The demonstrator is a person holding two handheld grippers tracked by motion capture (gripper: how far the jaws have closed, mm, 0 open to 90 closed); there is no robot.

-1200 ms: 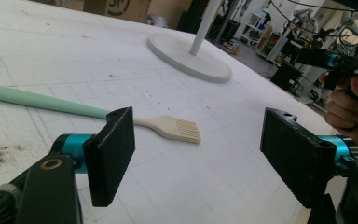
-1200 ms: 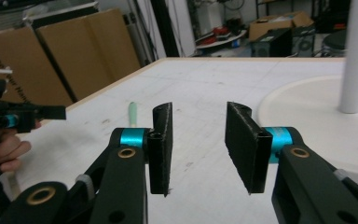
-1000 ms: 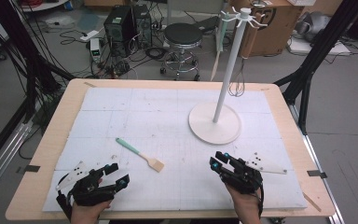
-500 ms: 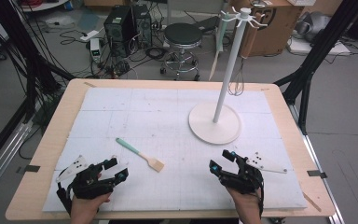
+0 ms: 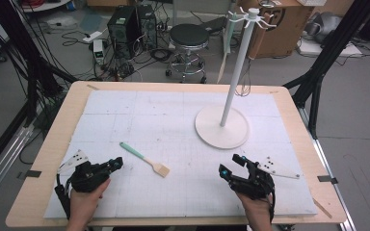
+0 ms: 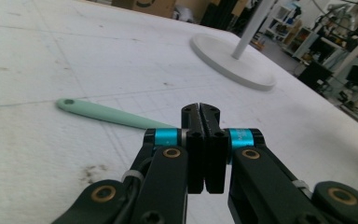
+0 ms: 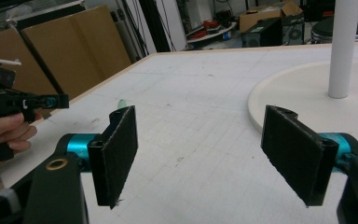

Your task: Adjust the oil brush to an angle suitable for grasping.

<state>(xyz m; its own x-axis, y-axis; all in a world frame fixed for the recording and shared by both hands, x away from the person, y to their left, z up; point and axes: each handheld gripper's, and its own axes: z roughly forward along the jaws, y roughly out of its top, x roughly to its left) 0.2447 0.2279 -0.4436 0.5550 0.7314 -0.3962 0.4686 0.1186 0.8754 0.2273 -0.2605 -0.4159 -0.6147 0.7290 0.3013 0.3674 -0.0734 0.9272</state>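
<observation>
The brush (image 5: 144, 160) is lying flat on the white mat (image 5: 173, 120), a bit left of centre in the lower half of the high view. Its mint handle points to the upper left and the wooden bristle end to the lower right. Nothing is touching it.

The left gripper (image 5: 117, 164) sits just left of the brush near the bottom left of the frame, tips aimed toward the handle but apart from it. Its jaws have just snapped closed and they're pressed together with nothing between them. In the left gripper view the handle (image 6: 107, 113) runs across the middle left, right behind the closed tips.

The right gripper (image 5: 232, 164) is at the bottom right, well apart from the brush, jaws spread wide and empty. In the right gripper view its two black pads (image 7: 121, 151) stand far apart over bare mat.

Further out, the white rack (image 5: 221, 126) stands on its round base in the centre right of the high view, just above the right gripper.
</observation>
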